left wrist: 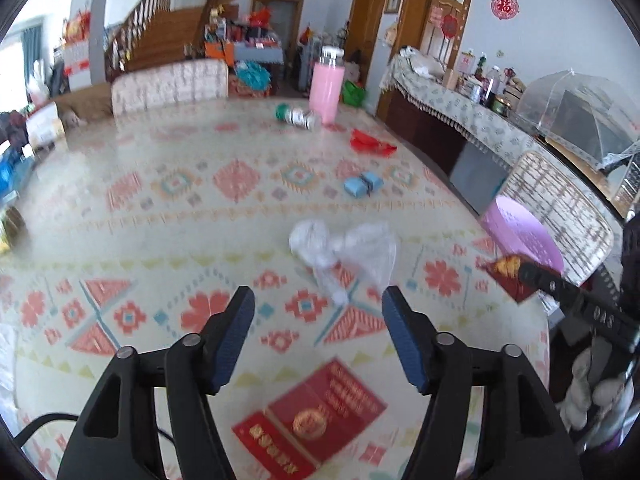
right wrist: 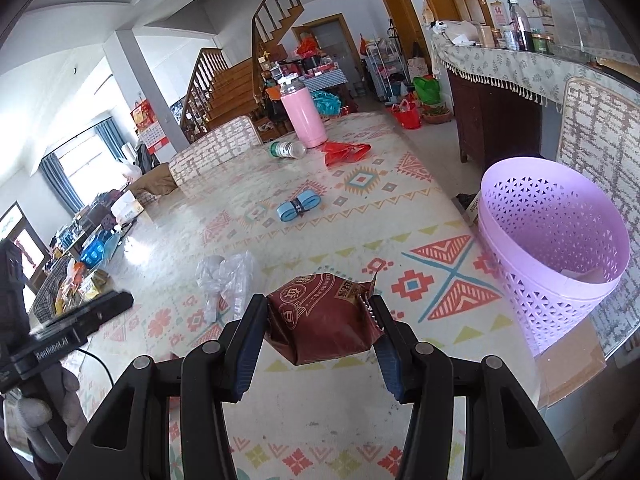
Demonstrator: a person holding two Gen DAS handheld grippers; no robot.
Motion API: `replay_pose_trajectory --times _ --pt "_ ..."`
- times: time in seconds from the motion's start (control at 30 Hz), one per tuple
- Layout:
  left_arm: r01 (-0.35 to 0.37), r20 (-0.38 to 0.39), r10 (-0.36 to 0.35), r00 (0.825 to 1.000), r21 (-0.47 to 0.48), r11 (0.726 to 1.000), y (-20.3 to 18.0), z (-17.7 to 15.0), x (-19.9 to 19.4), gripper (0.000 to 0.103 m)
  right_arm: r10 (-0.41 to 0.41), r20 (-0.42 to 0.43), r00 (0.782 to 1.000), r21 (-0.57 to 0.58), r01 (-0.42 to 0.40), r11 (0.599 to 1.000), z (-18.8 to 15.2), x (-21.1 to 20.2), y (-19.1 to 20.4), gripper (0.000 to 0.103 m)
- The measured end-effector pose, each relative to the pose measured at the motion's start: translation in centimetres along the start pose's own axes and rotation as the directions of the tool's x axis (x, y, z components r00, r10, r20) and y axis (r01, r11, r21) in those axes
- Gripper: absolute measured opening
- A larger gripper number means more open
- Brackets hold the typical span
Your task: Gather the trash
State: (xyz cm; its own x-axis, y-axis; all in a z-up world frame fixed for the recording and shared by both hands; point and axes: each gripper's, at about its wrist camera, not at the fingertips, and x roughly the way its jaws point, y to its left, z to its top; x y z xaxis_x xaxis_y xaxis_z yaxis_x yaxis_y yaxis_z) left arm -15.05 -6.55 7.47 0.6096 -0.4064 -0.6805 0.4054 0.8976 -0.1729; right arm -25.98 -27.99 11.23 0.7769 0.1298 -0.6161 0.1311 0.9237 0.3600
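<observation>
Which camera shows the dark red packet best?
The right wrist view: the dark red packet fills the middle, clamped in the right gripper. The left wrist view shows only its small tip at the right edge.

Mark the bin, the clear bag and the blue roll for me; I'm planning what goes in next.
bin (right wrist: 516, 216), right wrist view, on its inner perforated wall.
clear bag (left wrist: 352, 248), left wrist view, on the crumpled middle.
blue roll (right wrist: 298, 207), right wrist view, at the dark band.
</observation>
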Motion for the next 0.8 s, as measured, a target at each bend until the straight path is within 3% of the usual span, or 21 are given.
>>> replay_pose_trajectory --times 0.17,0.37,0.8 --pt "0.099 -0.052 -0.093 0.994 0.115 0.988 -0.2 -2.8 -0.3 0.078 0.030 -0.022 0.999 -0.007 -0.030 1.000 -0.2 0.8 0.2 0.055" --pt "0.165 -0.147 -0.129 0.981 0.266 0.950 -0.6 -4.5 0.3 0.079 0.039 -0.038 0.999 0.001 -0.039 0.999 -0.2 1.5 0.1 0.055" --pt "0.235 -0.297 -0.131 0.946 0.349 0.907 -0.1 -4.7 4.3 0.081 0.003 -0.022 1.000 -0.022 -0.004 1.000 0.3 0.8 0.8 0.055"
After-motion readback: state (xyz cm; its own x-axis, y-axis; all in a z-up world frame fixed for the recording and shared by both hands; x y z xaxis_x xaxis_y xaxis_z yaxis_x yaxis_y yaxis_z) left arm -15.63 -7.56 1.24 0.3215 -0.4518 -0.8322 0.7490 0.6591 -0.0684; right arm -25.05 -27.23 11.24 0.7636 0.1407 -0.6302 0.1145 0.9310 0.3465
